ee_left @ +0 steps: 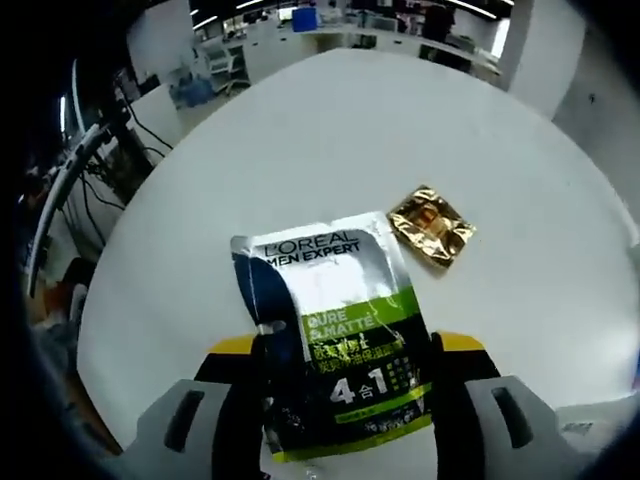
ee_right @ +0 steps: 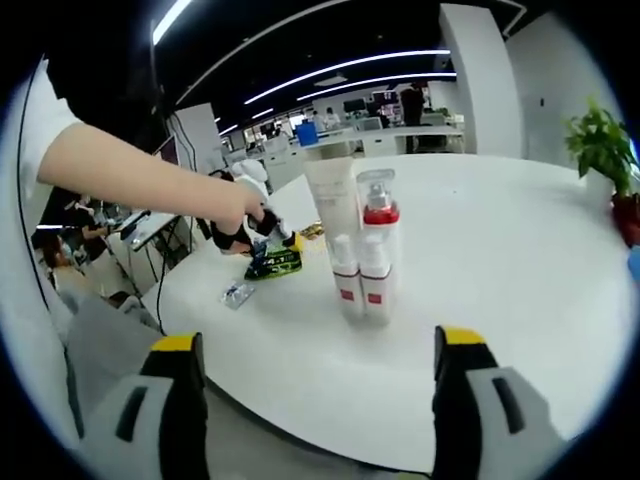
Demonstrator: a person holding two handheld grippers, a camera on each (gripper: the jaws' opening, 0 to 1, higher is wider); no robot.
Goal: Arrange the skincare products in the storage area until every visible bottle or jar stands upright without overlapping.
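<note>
Left gripper (ee_left: 345,385) around sachet (ee_left: 335,335), table edge (ee_left: 120,400) close

Sachet (ee_left: 335,340) laid flat on worktop (ee_left: 400,150), foil packet (ee_left: 431,225) just beyond it, tube (ee_right: 335,235) and pump bottle (ee_right: 377,250) stood side by side.

Grey grippers, yellow-tipped black jaws, white sleeve (ee_right: 40,120)

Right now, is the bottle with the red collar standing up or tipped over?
Standing up. In the right gripper view the bottle with the red collar stands on its base on the white table, cap on top, beside a white tube.
</note>
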